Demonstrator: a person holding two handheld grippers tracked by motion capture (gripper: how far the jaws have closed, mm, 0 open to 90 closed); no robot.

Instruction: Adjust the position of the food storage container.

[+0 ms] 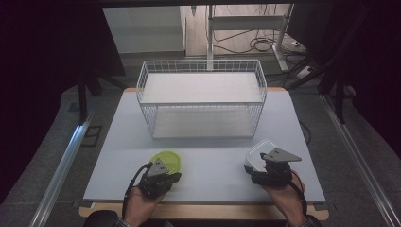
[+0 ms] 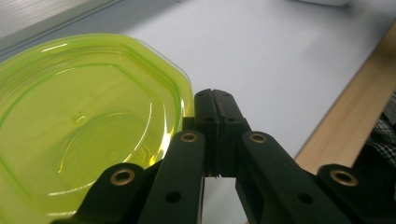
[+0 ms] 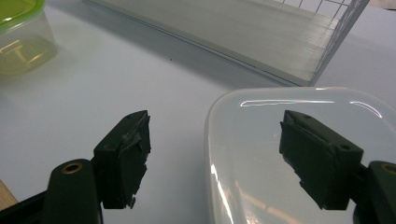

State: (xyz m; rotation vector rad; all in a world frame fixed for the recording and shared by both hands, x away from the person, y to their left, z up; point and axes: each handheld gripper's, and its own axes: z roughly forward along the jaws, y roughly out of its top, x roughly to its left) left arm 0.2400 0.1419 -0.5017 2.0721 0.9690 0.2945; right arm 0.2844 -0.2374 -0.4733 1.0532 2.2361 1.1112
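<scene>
The left gripper has its two black fingers pressed flat together with nothing between them. Just to the left of those closed fingertips, and touching or nearly touching them at its rim, lies the translucent lime-green octagonal plastic lid; in the left gripper view its left and lower edges are cut off by the frame and the gripper's black linkage covers part of its near rim. From the high view the gripper body hides the near part of this lid, and whether the fingertips actually rest against the rim cannot be told. Under the fingers is the pale grey counter, with a wooden edge strip running off to their right.

Beyond both pairs of fingers, toward the far side of the counter, stands the white wire basket with two flat white shelves; only its lower shelf and a corner of mesh reach into the right gripper view.

The right gripper holds its fingers well apart, clamped on nothing. The clear, rounded-square plastic container lid lies below and between them: its left edge sits inside the gap, right of the left finger, while the right finger hangs over its surface. Its near and right parts run out of frame. Far left of these fingers, a clear tub with a green rim is cut off at the corner.
</scene>
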